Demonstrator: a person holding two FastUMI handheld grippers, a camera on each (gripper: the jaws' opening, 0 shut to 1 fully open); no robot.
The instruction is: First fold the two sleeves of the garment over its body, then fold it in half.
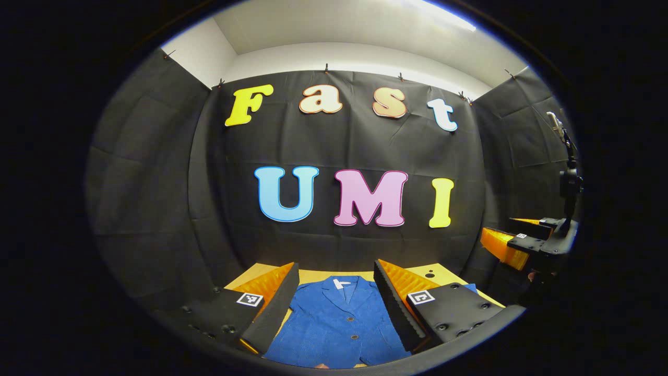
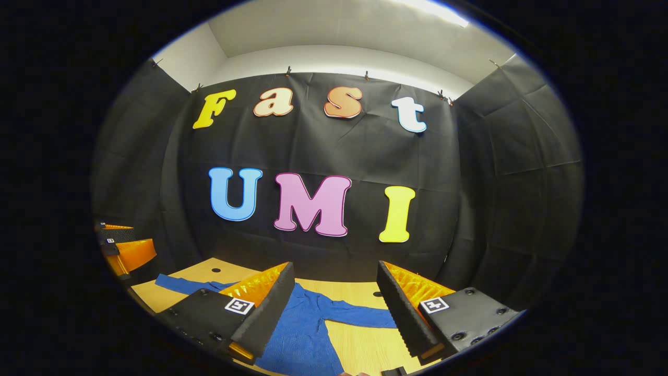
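Observation:
A blue button-front jacket (image 1: 339, 326) lies flat on the wooden table (image 1: 443, 275), collar (image 1: 342, 284) toward the back wall. My left gripper (image 1: 336, 269) hangs open above it, the jacket's chest showing between its fingers. In the right gripper view the jacket (image 2: 300, 334) lies spread with one sleeve (image 2: 360, 316) stretched out to the right and the other sleeve (image 2: 182, 284) out to the left. My right gripper (image 2: 335, 266) is open above that right side, holding nothing. Each gripper also appears in the other's view: the right gripper (image 1: 514, 243) and the left gripper (image 2: 122, 248), both held above the table.
Black cloth walls close the booth on three sides just behind the table. Small round holes (image 2: 215, 270) dot the tabletop (image 2: 360, 344) near its back edge. A black mount (image 1: 569, 177) rises above the right gripper.

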